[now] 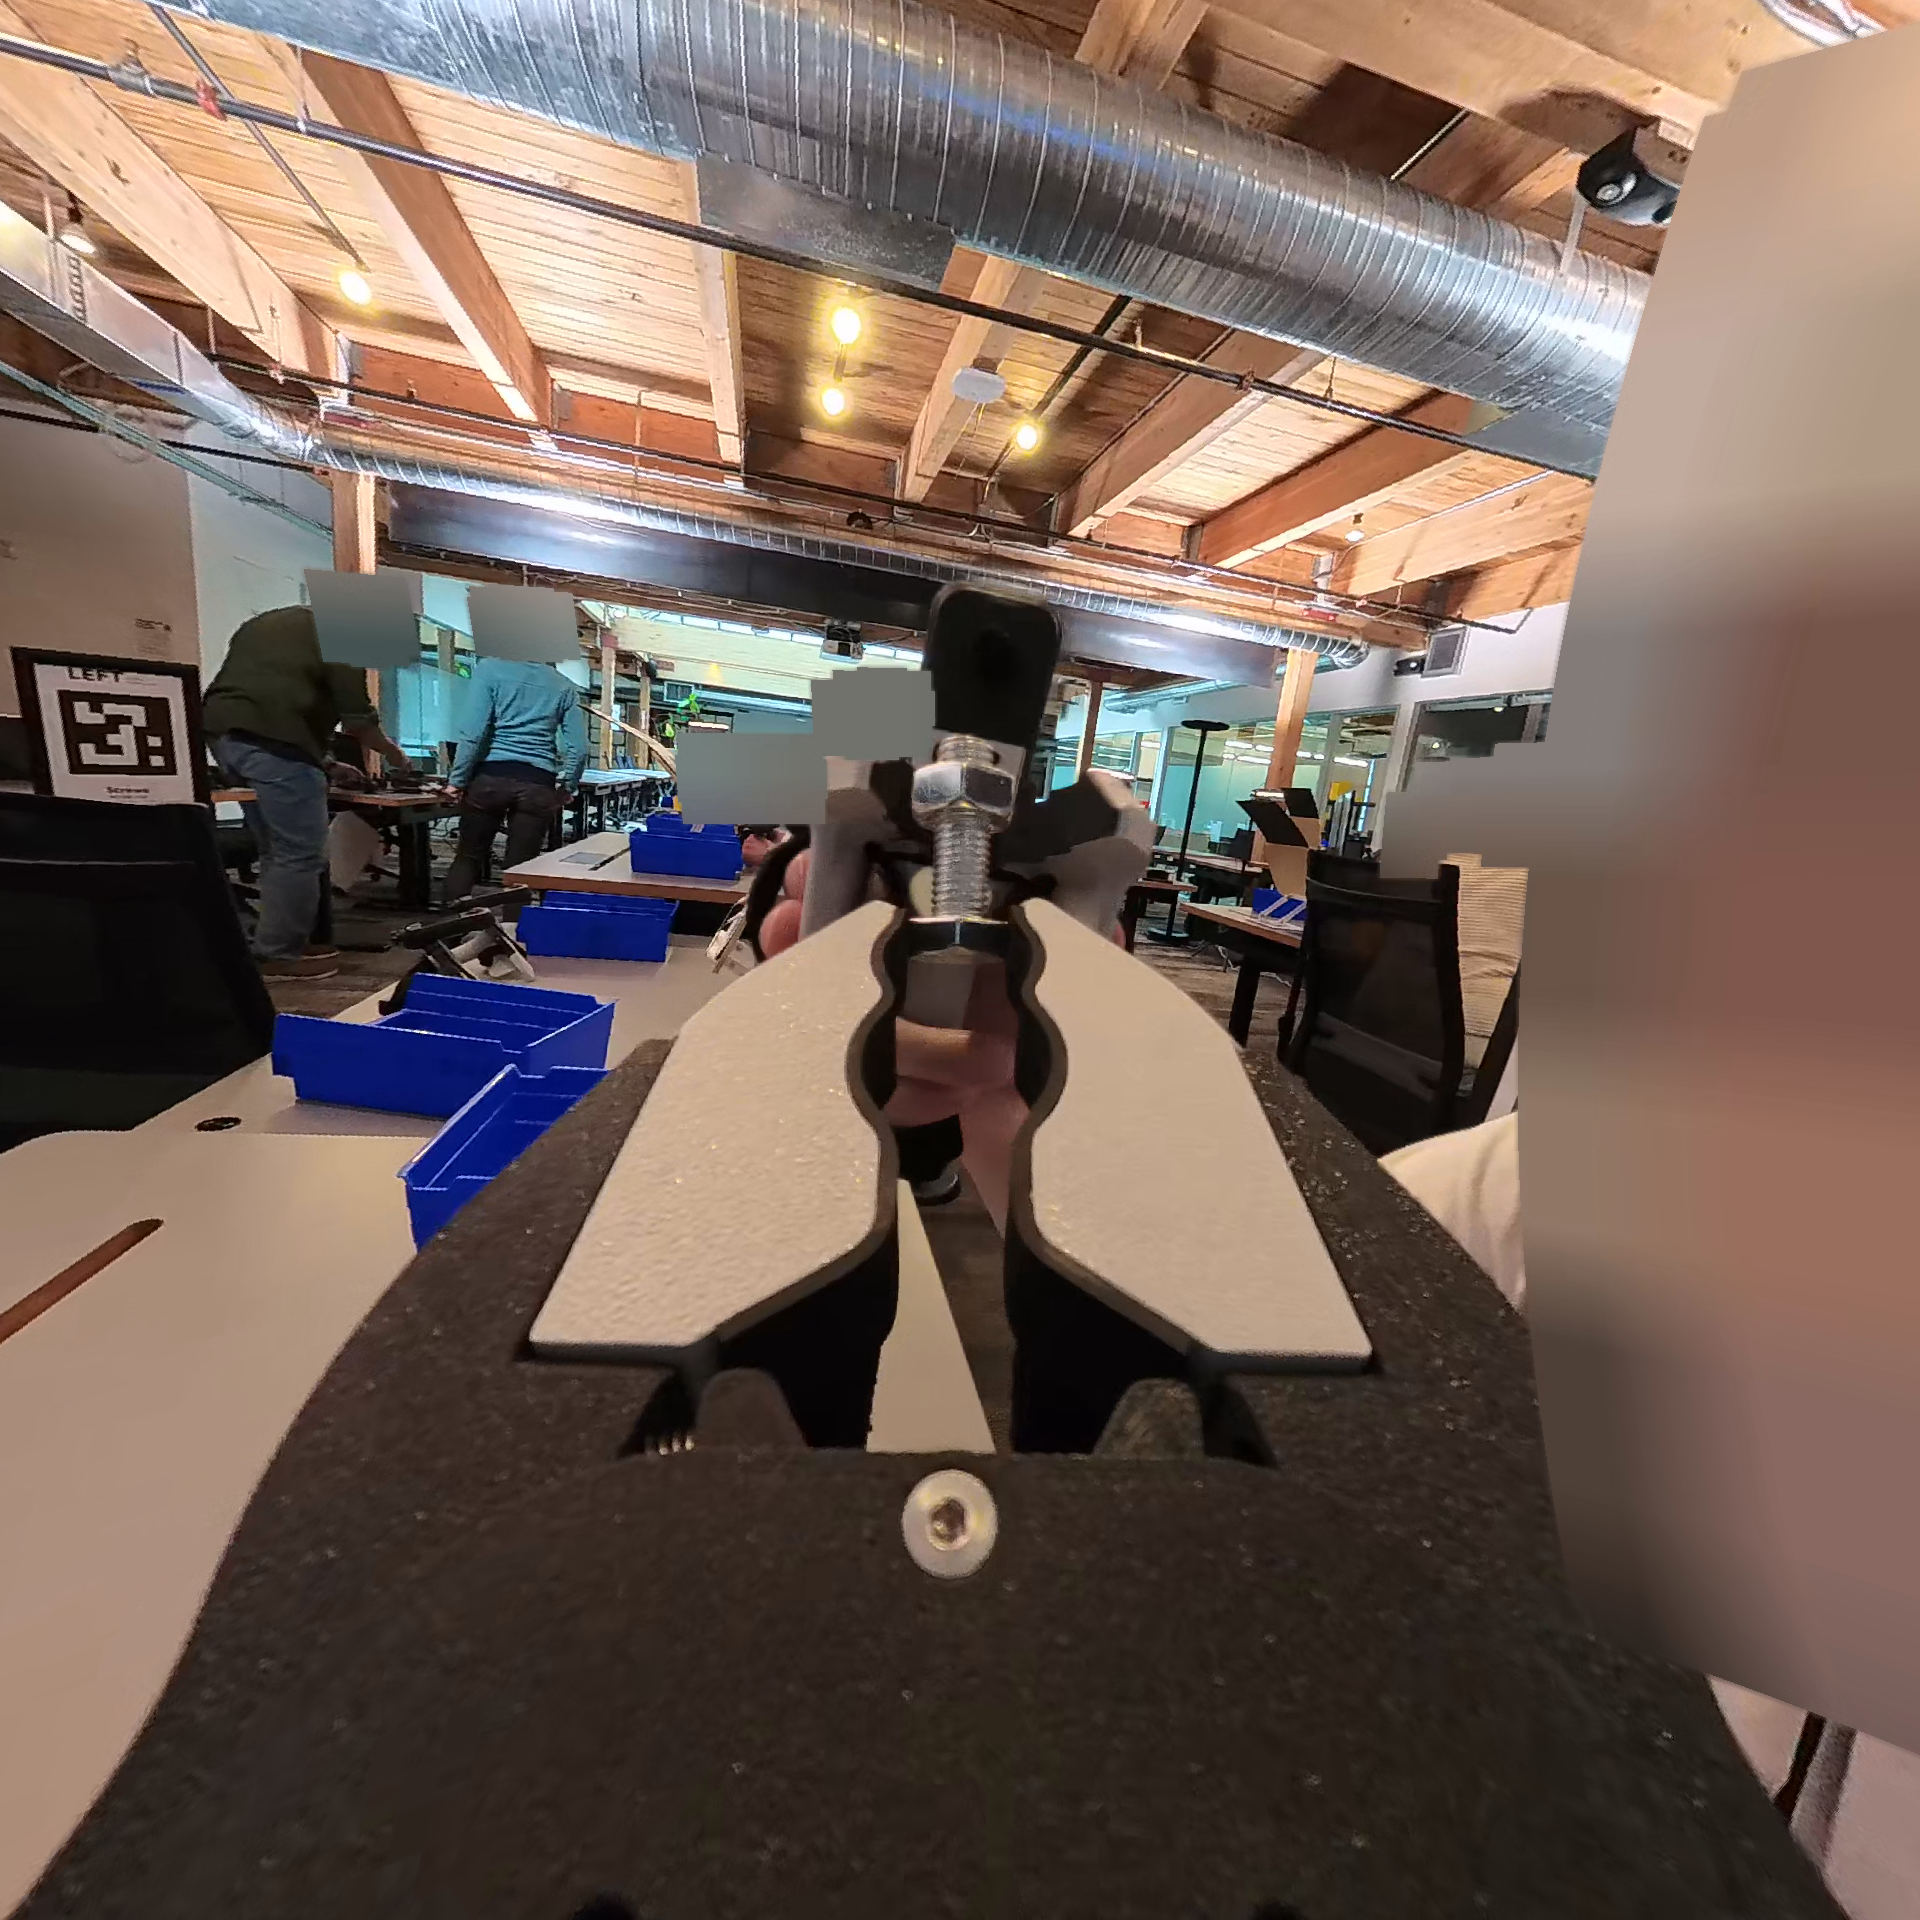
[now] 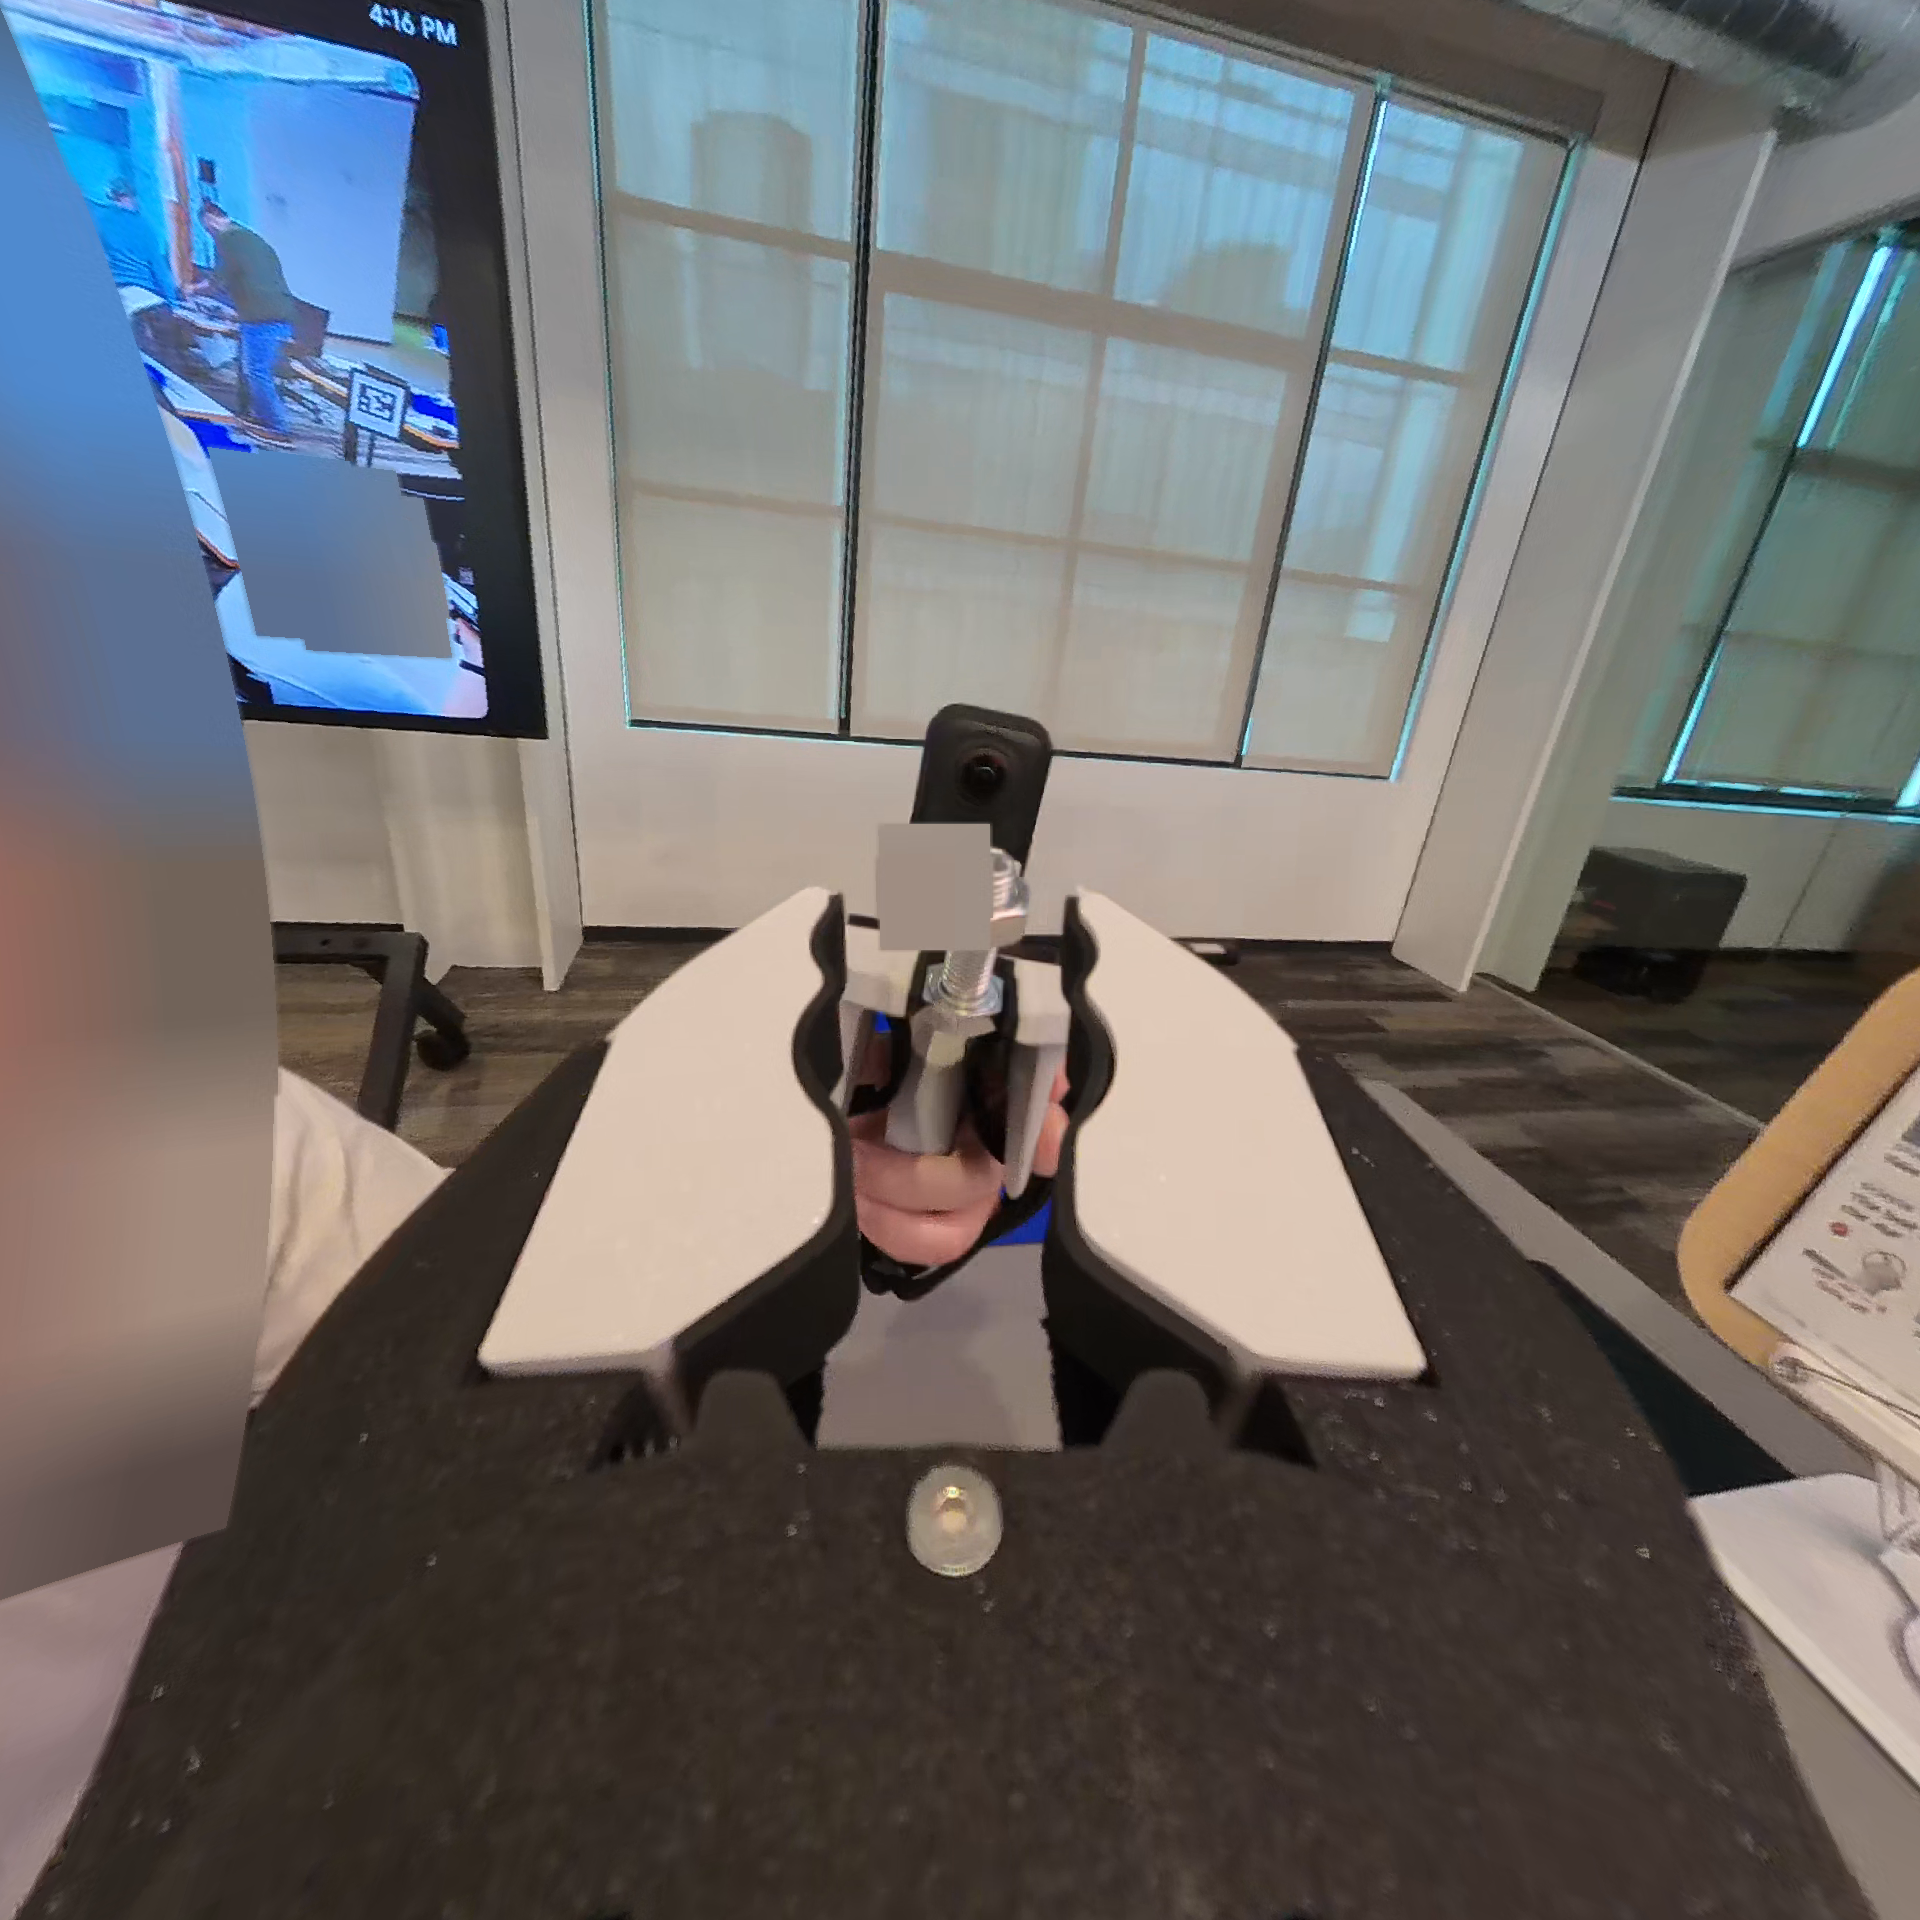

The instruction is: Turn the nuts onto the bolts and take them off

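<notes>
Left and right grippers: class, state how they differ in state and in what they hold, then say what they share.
1. The left gripper is shut on the bolt, pinching its head; the right gripper is open and holds nothing.
2. The left gripper's fingertips nearly meet; the right gripper's stand wide apart, flanking the nut, seemingly without touching it.

Shared: white fingers with black wavy inner edges, both pointing at the same bolt.

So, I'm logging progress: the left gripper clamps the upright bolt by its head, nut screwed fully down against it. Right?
Not quite. The left wrist view shows the nut near the free end of the bolt, with bare thread below it. The left gripper does clamp the upright bolt by its head.
</notes>
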Demonstrator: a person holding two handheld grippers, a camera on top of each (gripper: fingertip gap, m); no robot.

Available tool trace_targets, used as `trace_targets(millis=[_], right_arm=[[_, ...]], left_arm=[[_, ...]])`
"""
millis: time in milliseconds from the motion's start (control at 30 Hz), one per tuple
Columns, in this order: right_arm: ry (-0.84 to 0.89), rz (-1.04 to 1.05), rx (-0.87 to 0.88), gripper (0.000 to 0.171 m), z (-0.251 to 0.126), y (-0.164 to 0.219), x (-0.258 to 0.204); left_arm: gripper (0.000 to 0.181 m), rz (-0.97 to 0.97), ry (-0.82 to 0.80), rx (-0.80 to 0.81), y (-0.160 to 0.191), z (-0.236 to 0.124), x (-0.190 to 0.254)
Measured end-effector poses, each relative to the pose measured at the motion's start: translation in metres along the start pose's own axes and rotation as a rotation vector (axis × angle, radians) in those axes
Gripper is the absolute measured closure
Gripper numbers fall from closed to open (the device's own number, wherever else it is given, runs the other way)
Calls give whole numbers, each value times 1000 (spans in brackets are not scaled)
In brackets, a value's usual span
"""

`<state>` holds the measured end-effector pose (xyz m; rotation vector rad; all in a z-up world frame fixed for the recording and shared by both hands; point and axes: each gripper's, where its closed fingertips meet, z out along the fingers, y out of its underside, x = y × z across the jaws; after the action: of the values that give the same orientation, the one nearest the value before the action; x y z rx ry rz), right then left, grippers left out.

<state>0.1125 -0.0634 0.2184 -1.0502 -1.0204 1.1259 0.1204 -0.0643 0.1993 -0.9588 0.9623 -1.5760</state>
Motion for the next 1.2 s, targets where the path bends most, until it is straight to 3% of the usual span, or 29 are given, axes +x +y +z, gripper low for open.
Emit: trace_targets(millis=[200, 267, 567, 633, 767, 933, 1033, 1200], right_arm=[[-19, 63, -26, 122, 0, 2, -9], [-15, 50, -30, 134, -4, 2, -9], [-7, 71, -47, 122, 1, 5, -6], [-26, 54, -34, 135, -4, 2, -11], [38, 56, -10, 130, -5, -2, 3], [-8, 114, -36, 123, 0, 5, -2], [-44, 93, -25, 136, -9, 4, -13], [54, 63, -18, 129, -7, 6, 7]], left_arm=[[164, 4, -16, 5, -2, -2, -4], [164, 7, -21, 11, -3, -3, -4], [164, 4, -33, 12, -2, -4, -8], [164, 3, -44, 25, -5, -6, -10], [164, -7, -13, 12, -3, -4, -6], [164, 3, -40, 6, 0, -3, -11], [163, 4, -58, 20, -4, -7, -15], [163, -9, -14, 13, -2, -4, -7]])
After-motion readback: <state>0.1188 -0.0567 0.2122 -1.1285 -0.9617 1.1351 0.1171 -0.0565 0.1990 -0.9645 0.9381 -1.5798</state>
